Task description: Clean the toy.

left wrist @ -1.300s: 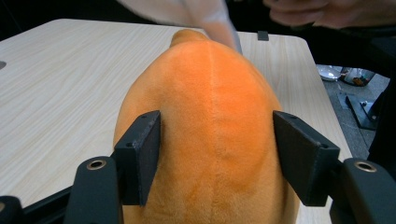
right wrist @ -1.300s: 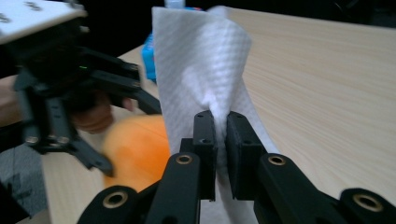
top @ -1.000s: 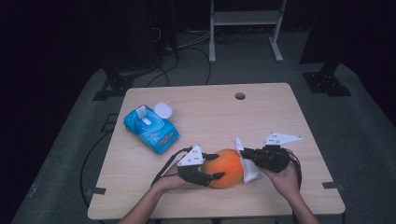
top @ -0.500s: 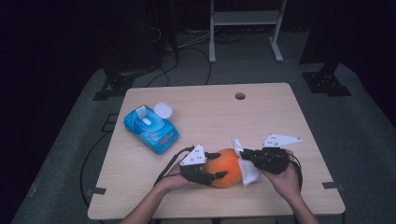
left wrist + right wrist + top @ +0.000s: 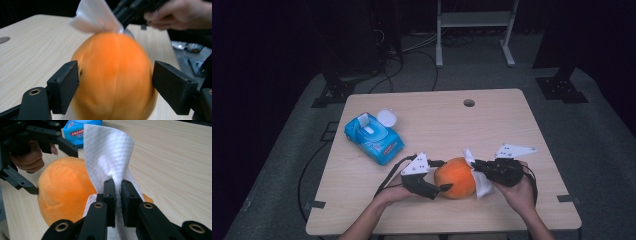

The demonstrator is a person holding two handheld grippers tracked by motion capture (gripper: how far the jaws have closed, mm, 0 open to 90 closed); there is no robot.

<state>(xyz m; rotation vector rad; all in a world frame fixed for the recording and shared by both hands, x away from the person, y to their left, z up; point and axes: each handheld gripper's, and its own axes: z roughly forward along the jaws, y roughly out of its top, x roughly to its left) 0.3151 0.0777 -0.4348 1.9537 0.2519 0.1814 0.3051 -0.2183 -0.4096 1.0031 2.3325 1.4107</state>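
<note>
Left hand: your left hand (image 5: 388, 194) comes in from the near edge with the forearm angled toward the table's middle, and the left gripper (image 5: 443, 188) points at the orange ball from its left side.
Left gripper: its jaws stand wide apart and flank the orange plush ball (image 5: 113, 77). The left jaw looks to be against the plush; whether the right one touches, you cannot tell from the left gripper view.
Right hand: your right hand (image 5: 518, 192) reaches in from the near right corner, wrist bent inward, so the right gripper (image 5: 475, 168) aims leftward at the ball.
Right gripper: its jaws are pinched together on a white wet wipe (image 5: 110, 160), which rises in a fold above the jaw tips and hangs below them.
Wipe: it lies against the ball's right side, between the ball and your right gripper.
Ball: it rests on the wooden table (image 5: 437, 120), near the front edge, between your two grippers.
Wipe pack: the blue wet-wipe pack (image 5: 373, 138) sits well apart at the left, its white lid flipped open.
</note>
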